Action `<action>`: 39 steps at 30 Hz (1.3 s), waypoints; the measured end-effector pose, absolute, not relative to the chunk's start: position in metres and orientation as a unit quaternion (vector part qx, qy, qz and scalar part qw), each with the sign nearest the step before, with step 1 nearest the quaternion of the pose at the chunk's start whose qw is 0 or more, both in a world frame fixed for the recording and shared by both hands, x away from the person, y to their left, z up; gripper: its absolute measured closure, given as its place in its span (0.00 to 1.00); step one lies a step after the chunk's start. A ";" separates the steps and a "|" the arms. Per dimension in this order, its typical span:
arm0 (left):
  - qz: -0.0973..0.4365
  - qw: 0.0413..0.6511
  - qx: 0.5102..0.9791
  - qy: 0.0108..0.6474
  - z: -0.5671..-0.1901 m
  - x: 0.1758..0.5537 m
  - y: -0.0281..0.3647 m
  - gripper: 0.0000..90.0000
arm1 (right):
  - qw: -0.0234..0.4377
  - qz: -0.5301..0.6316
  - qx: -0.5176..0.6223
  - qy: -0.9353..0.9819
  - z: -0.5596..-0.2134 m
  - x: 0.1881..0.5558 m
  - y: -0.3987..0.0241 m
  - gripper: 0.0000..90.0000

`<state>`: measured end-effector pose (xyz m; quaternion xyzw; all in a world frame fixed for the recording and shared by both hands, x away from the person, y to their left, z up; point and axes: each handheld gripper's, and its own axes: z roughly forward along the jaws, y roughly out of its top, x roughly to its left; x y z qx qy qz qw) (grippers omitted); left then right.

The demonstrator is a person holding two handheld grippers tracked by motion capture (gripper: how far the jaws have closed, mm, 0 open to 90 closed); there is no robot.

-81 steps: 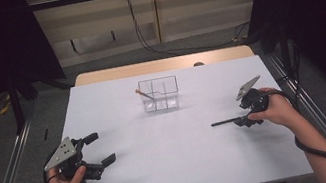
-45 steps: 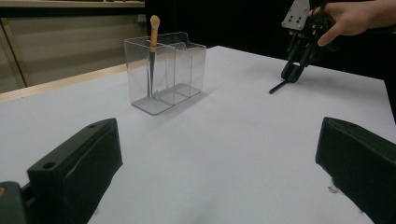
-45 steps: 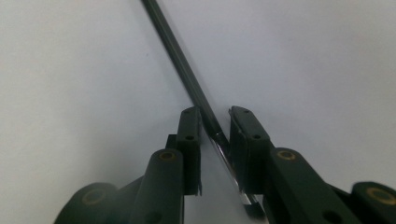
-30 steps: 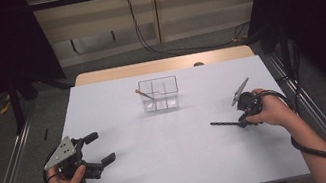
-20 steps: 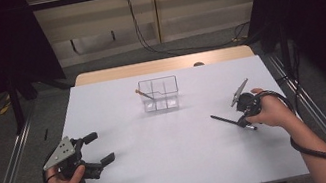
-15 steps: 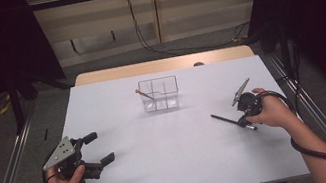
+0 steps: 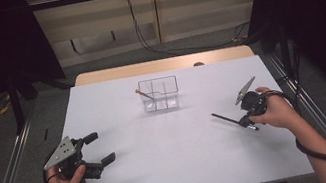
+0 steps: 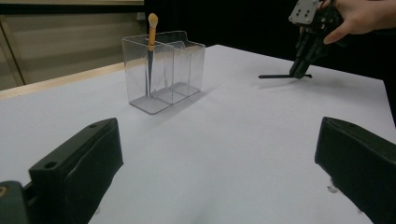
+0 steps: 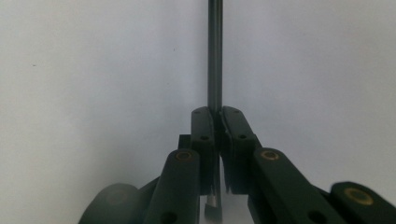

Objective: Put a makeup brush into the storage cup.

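Only the clear organizer (image 7: 159, 93) interrupts the table (image 7: 177, 155)

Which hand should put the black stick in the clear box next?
The right one. Its tool is already shut on the black stick, lifted off the table. The left tool is open and holds nothing, down by the near left corner, about as far from the clear box.

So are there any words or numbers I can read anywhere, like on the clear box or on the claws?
None: no readable text shows in any view.
The clear plastic organizer is bare, with no label.
The orange-tipped brush standing in it has no print that I can make out.
The left claw and right claw show only screws and plain black parts.
The white table carries no marks.
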<state>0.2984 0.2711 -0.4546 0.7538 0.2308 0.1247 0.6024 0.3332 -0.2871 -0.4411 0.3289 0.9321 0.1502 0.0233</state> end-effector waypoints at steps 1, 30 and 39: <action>0.125 0.601 0.755 0.231 -0.455 0.298 0.271 0.01 | 0.025 0.152 0.327 0.932 -0.440 0.333 -0.287 0.94; 0.111 0.603 0.755 0.231 -0.456 0.299 0.265 0.01 | 0.020 0.172 0.262 0.949 -0.427 0.324 -0.251 0.94; 0.111 0.601 0.757 0.230 -0.456 0.299 0.265 0.01 | 0.019 0.175 0.243 0.954 -0.421 0.321 -0.238 0.94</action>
